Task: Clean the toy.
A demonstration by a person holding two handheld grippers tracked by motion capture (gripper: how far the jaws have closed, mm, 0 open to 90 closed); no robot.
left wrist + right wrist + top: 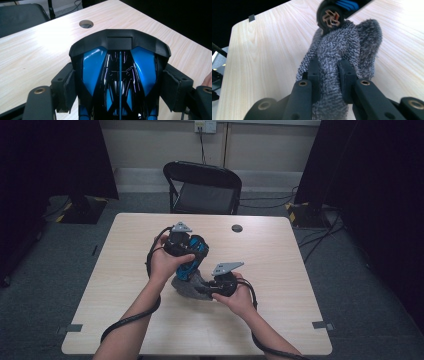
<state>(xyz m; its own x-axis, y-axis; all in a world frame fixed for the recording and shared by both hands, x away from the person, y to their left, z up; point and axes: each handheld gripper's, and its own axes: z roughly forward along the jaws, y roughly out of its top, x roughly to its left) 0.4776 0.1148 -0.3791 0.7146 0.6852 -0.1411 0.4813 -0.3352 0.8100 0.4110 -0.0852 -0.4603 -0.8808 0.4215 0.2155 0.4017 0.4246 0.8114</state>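
1. The left tool (pixel 192 254) is clamped on a glossy blue and black inline skate (pixel 120 75), its pads pressing the shell from both sides; the skate is held up over the middle of the pale wooden table (pixel 280 265).
2. The right tool (pixel 204 289) is pinched on a grey fluffy terry cloth (pixel 342 60), a fold of it squeezed between the jaws. In the right gripper view the cloth lies against the skate's black wheel with its tan hub (pixel 330 18).
3. Judged risk: the shell is smooth and curved, so a hard push with the cloth could turn or slide the skate in the left tool's grip.
4. Judged risk: only a fold of cloth is pinched, so it could pull free or bunch up and miss the wheel.
5. Judged risk: the trailing cables could drag on either hand.
6. Count: one skate, one cloth, two tools, one table, one black folding chair (pixel 205 187) behind it, one round cable hole (pixel 237 228) in the tabletop.
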